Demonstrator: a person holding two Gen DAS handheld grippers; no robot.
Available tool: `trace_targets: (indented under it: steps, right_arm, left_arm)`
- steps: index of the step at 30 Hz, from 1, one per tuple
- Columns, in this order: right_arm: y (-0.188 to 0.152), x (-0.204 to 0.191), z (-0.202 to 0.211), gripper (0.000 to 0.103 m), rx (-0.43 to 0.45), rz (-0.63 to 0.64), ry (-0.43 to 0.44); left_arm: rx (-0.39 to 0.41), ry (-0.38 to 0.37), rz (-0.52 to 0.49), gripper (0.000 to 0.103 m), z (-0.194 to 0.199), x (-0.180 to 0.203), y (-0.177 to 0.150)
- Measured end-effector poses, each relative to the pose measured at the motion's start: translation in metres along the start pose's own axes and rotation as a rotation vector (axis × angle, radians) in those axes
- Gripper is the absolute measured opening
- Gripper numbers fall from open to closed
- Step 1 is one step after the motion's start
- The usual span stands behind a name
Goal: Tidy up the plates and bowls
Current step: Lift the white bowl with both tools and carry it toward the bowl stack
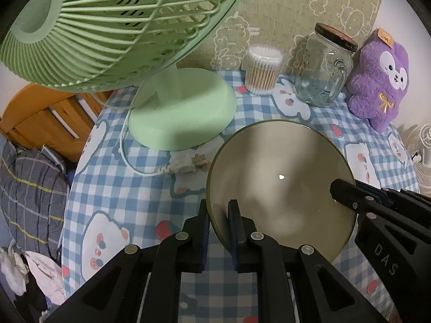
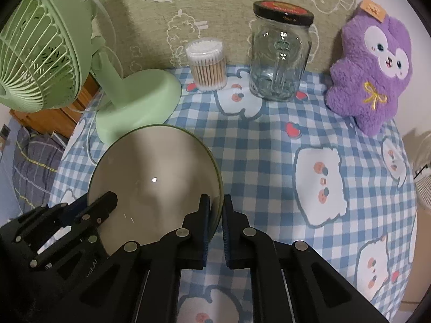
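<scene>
My left claw (image 1: 218, 210) is closed on the left rim of the bowl (image 1: 280, 185), one finger inside the wall and one outside. My right claw (image 2: 215, 207) is clamped on the opposite rim in the same manner, pads pressing the wall from both sides. The bowl is pale inside with a thin dark edge and sits between the two claws over the surface (image 2: 269, 161), which carries a blue-and-white checked cloth. Whether the bowl's base touches the cloth, I cannot tell. The green fan (image 1: 177, 115) stands just behind the bowl. A tub of cotton swabs (image 2: 207, 64), a lidded glass jar (image 2: 280, 59) and a purple plush toy (image 2: 369, 75) line the far edge.
</scene>
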State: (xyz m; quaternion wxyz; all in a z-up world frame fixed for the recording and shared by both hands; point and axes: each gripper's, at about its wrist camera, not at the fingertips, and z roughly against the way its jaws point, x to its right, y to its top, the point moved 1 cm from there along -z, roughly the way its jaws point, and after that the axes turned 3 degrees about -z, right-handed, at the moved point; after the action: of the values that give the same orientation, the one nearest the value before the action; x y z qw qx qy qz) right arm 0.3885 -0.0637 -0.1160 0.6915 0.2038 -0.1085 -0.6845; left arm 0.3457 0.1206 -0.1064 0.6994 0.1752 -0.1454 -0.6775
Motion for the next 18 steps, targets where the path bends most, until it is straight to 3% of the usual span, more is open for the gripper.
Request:
trace_targets:
  steps: [18]
  right_arm:
    - [-0.031,-0.002,0.053,0.010,0.047,0.031,-0.003]
  left_arm:
    - [0.007,0.014,0.003,0.010,0.047,0.012,-0.025]
